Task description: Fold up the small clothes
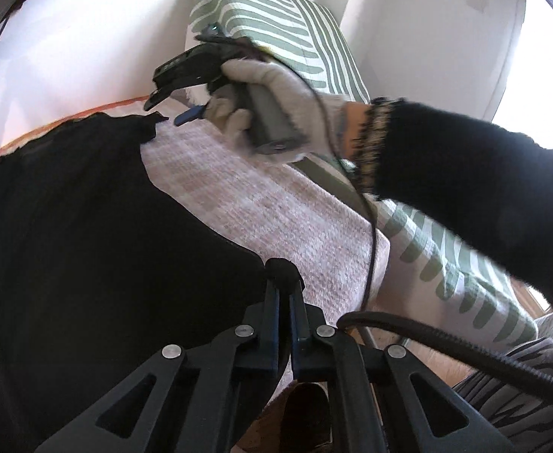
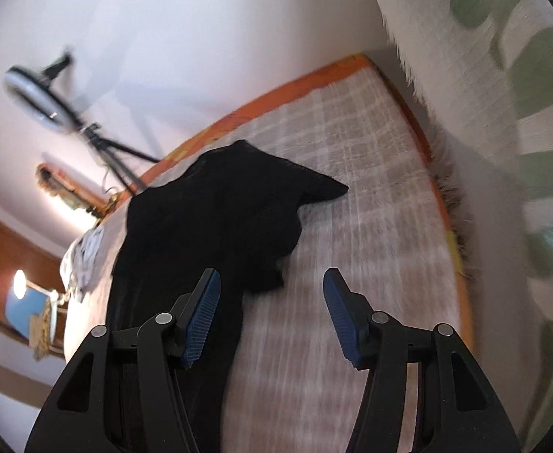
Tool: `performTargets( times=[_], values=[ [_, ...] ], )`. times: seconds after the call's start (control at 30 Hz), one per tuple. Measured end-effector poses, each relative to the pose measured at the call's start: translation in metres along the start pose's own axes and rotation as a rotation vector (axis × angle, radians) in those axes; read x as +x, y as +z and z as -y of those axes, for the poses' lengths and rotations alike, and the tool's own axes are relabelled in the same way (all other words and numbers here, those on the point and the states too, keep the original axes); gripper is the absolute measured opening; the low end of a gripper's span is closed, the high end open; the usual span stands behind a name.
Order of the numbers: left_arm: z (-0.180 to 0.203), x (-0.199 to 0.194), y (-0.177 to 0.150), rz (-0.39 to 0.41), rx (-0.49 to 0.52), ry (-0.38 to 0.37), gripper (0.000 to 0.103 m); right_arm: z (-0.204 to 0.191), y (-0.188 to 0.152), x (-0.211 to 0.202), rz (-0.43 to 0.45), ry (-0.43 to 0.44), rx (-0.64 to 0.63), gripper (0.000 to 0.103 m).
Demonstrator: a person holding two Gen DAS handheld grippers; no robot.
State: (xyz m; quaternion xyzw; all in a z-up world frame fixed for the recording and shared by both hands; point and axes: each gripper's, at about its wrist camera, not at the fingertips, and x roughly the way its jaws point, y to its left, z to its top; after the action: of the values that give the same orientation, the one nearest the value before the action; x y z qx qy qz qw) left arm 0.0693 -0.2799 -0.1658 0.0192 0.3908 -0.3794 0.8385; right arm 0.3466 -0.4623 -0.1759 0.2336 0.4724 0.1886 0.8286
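A black garment (image 1: 87,245) lies spread on a pink checked blanket (image 1: 276,207). My left gripper (image 1: 282,271) is shut on a small bunch of the garment's near edge, its blue pads pressed together on the cloth. A gloved hand (image 1: 276,87) with a black sleeve holds my right gripper (image 1: 167,111) just above the garment's far corner. In the right wrist view the right gripper (image 2: 272,302) stands open: one finger is over the black garment (image 2: 219,207), the other over the blanket (image 2: 370,188), and no cloth is pinched between them.
A green and white striped cushion (image 1: 276,19) leans against the white wall behind the blanket, and more striped fabric (image 1: 457,264) hangs at the right. A ring light on a tripod (image 2: 38,90) and a lamp (image 2: 19,283) stand beyond the bed. A cable (image 1: 370,249) crosses the blanket.
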Motion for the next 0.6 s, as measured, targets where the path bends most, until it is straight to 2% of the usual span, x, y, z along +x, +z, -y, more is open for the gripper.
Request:
performTargets(
  times=[0.1,0.2,0.27,0.4,0.6],
  values=[
    [-0.002,0.002,-0.002,0.002,-0.022,-0.012,0.001,0.001,0.006,0.020,-0.028,0.002,0.030,0.051],
    [-0.004,0.003,-0.005,0.005,-0.044,-0.022,0.001,-0.006,0.010,0.035,-0.046,0.011,0.018,0.037],
    [-0.004,0.003,-0.008,0.009,-0.049,-0.024,0.001,-0.010,0.012,0.042,-0.063,0.029,0.020,0.008],
    [-0.007,-0.003,-0.012,0.031,-0.082,-0.031,0.000,-0.030,0.015,0.047,-0.048,-0.037,-0.032,0.004],
    [-0.022,-0.027,-0.021,0.079,-0.158,-0.027,0.000,-0.097,0.018,0.039,-0.021,-0.141,-0.233,0.003]
  ],
)
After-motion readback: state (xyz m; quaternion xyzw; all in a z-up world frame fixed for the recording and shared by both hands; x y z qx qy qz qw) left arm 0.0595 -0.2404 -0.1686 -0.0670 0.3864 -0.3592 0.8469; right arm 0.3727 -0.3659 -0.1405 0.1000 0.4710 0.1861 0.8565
